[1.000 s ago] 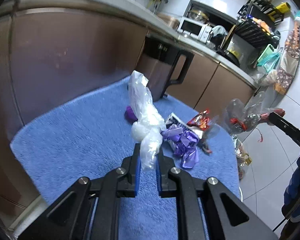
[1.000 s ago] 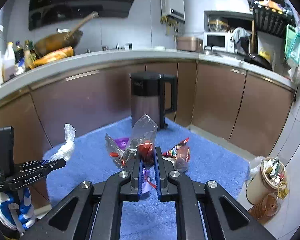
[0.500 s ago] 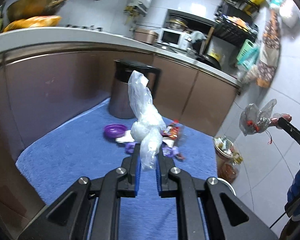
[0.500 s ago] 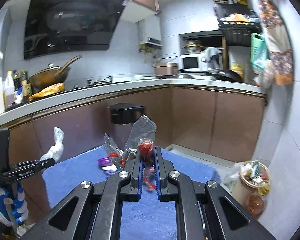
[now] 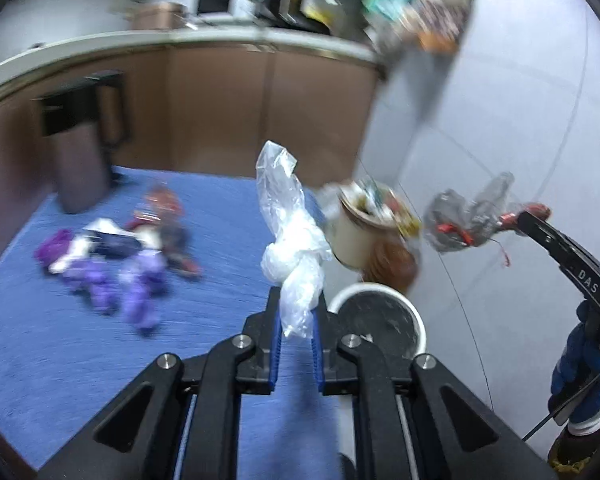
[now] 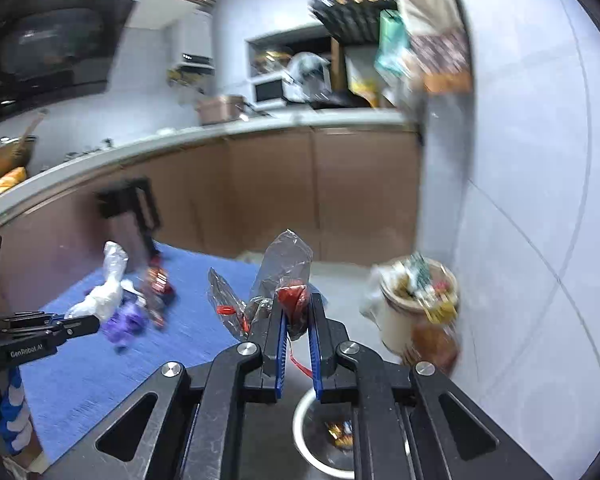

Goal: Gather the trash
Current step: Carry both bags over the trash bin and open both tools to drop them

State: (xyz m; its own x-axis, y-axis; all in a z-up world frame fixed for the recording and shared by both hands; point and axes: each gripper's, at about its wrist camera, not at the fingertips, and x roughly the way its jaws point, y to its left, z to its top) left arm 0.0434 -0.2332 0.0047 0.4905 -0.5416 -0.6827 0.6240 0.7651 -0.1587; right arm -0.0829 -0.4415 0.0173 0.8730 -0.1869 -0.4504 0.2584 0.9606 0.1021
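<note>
My left gripper (image 5: 296, 312) is shut on a knotted clear plastic bag (image 5: 290, 236) and holds it above the right edge of the blue towel (image 5: 60, 344). My right gripper (image 6: 298, 320) is shut on a clear wrapper with red bits (image 6: 280, 280); it also shows in the left wrist view (image 5: 464, 220). A white-rimmed trash bin (image 5: 380, 320) stands on the floor just past the towel's edge, and sits below my right gripper (image 6: 324, 436). Purple and red wrappers (image 5: 116, 256) lie on the towel.
A black kettle (image 5: 80, 140) stands at the towel's far left. A full paper bucket of rubbish (image 6: 416, 304) sits on the floor by the white tiled wall. Brown cabinets run behind the towel.
Both grippers have swung right with their bags, away from the pile on the towel. The white-rimmed bin has come into view under them.
</note>
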